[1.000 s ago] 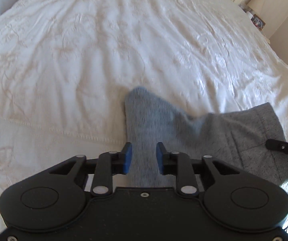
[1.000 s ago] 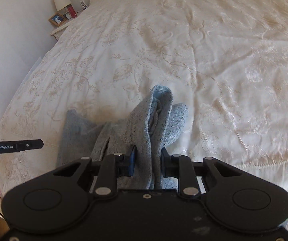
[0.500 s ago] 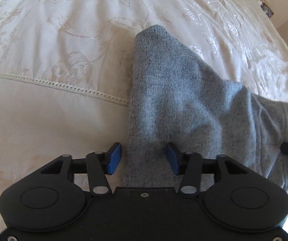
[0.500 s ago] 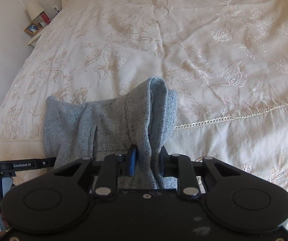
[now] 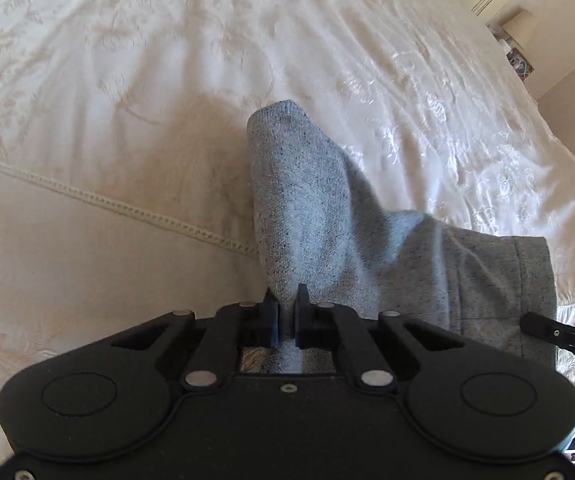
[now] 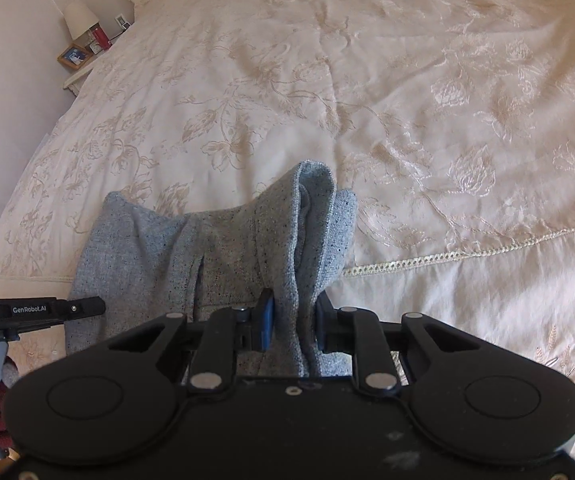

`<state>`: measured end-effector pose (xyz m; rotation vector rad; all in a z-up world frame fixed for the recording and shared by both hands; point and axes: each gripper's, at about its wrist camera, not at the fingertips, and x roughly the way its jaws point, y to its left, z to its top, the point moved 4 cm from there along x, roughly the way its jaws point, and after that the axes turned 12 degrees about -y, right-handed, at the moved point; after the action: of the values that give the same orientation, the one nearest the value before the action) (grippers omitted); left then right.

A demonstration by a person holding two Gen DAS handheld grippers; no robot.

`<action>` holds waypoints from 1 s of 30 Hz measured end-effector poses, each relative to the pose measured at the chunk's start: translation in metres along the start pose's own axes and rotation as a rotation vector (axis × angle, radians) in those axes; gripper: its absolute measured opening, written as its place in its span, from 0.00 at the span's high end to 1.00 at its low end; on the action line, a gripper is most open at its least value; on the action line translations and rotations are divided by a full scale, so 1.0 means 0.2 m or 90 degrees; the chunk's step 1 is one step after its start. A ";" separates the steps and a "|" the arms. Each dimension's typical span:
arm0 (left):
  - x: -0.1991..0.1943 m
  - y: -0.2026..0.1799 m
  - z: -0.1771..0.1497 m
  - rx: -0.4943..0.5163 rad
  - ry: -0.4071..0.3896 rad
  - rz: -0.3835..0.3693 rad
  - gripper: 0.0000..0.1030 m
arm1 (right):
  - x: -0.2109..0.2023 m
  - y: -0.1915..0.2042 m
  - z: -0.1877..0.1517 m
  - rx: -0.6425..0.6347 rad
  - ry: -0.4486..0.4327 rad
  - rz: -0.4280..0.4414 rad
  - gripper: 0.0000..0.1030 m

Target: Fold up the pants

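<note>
Pants (image 5: 327,216): grey knit, bunched on the bedspread (image 5: 127,80), straddling its lace seam (image 5: 139,212); far corner lifted past the seam.
Left gripper (image 5: 286,312): fingers nearly together, clamped on a narrow pinch of the pants' near edge.
Right gripper (image 6: 291,324): jaws closing, thick bundle of folded layers pressed between the blue pads (image 6: 265,326).
Hem band (image 5: 535,280): right of the seam's end, lying flat (stitch line visible).
Open room: wide bare bedspread beyond the seam in both views.
Bedspread edge: drops away near the nightstand (image 6: 83,68), lamp (image 6: 81,20) on it.
Red cloth (image 6: 1,400): possibly a sleeve, blurred.
</note>
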<state>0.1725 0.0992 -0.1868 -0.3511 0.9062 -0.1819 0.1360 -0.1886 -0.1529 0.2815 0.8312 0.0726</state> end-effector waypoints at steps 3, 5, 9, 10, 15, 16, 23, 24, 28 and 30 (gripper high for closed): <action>-0.13 -0.03 0.12 0.016 -0.050 0.019 0.92 | -0.04 0.09 0.10 -0.020 -0.028 0.026 0.83; -0.19 0.00 0.23 0.003 -0.073 0.020 0.92 | -0.03 0.15 0.19 -0.023 -0.045 0.045 0.83; -0.21 0.06 0.47 0.017 -0.118 0.024 0.92 | 0.09 0.27 0.39 -0.021 -0.074 0.083 0.83; -0.21 0.08 0.52 0.027 -0.128 0.031 0.91 | 0.13 0.30 0.42 -0.024 -0.081 0.089 0.83; 0.04 0.28 0.61 0.046 -0.097 0.195 0.80 | 0.54 0.31 0.49 -0.025 -0.023 -0.031 0.73; 0.06 0.32 0.60 0.038 -0.086 0.221 0.83 | 0.58 0.31 0.49 -0.034 -0.014 -0.061 0.73; 0.02 0.25 0.43 0.050 -0.079 0.176 0.82 | 0.48 0.57 0.36 -0.138 -0.052 0.048 0.73; 0.03 0.21 0.40 0.070 -0.073 0.162 0.82 | 0.49 0.60 0.32 -0.154 -0.043 0.056 0.74; 0.17 0.18 0.24 0.105 -0.003 0.156 0.75 | 0.62 0.56 0.14 -0.158 0.044 0.017 0.76; 0.24 0.24 0.17 0.096 0.033 0.184 0.76 | 0.68 0.49 0.07 -0.155 0.086 -0.026 0.78</action>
<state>0.2283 0.1362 -0.2210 -0.0743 0.9772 0.0076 0.2417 -0.0748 -0.2148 0.0312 0.9514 0.1545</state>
